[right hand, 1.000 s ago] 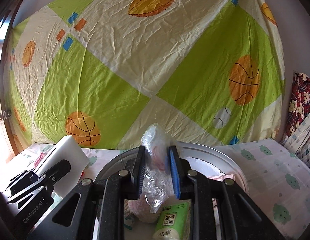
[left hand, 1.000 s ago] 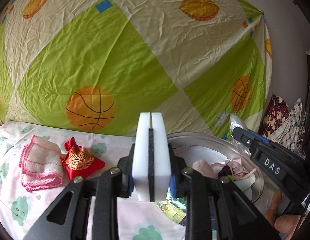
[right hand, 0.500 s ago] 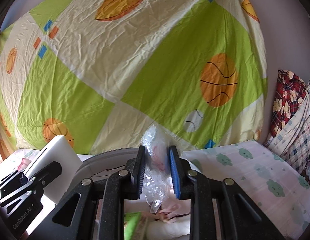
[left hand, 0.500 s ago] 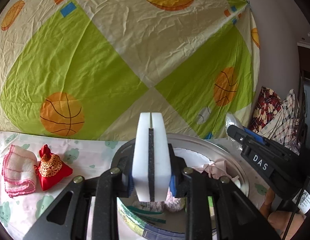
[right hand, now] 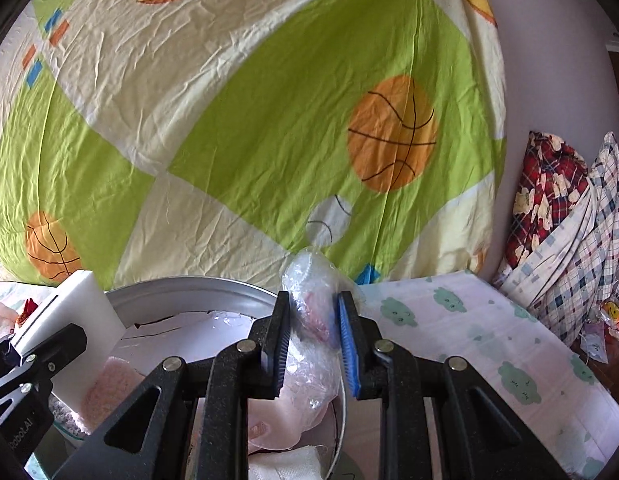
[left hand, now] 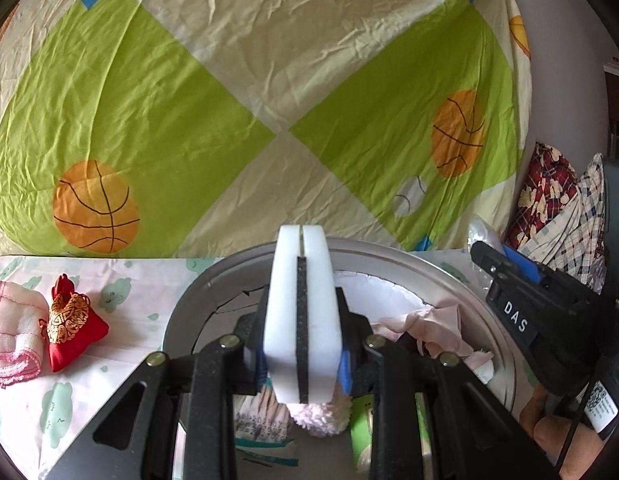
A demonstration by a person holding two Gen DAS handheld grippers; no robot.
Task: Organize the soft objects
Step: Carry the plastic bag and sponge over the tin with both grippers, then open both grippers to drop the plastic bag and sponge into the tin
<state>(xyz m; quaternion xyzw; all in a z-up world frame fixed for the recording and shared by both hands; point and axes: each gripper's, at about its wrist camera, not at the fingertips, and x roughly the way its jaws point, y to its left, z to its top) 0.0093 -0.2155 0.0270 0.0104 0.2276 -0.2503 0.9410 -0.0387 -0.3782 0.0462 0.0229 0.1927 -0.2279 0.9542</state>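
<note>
My left gripper (left hand: pixel 302 304) is shut on a white sponge block with a black middle layer (left hand: pixel 305 312), held over the silver basin (left hand: pixel 461 284). The sponge also shows in the right wrist view (right hand: pixel 81 304). My right gripper (right hand: pixel 311 320) is shut on a clear plastic bag with something pink inside (right hand: pixel 311 292), above the basin's right rim (right hand: pixel 197 286). The basin holds a pink fluffy item (left hand: pixel 317 420), pink cloth (left hand: pixel 433 328) and a green tissue pack (left hand: pixel 361 428). A red pouch (left hand: pixel 71 328) and a folded pink towel (left hand: pixel 11 336) lie on the sheet at left.
A green and cream sheet with basketballs (left hand: pixel 269 100) hangs behind. The table has a cloud-print cover (right hand: pixel 489 348). Plaid bedding (right hand: pixel 561 232) is piled at the right. The right gripper's body (left hand: pixel 541 320) is close on the right in the left wrist view.
Both grippers have shifted right with their loads still held. The left gripper now sits over the basin, and the pouch and towel have slid to the far left.
</note>
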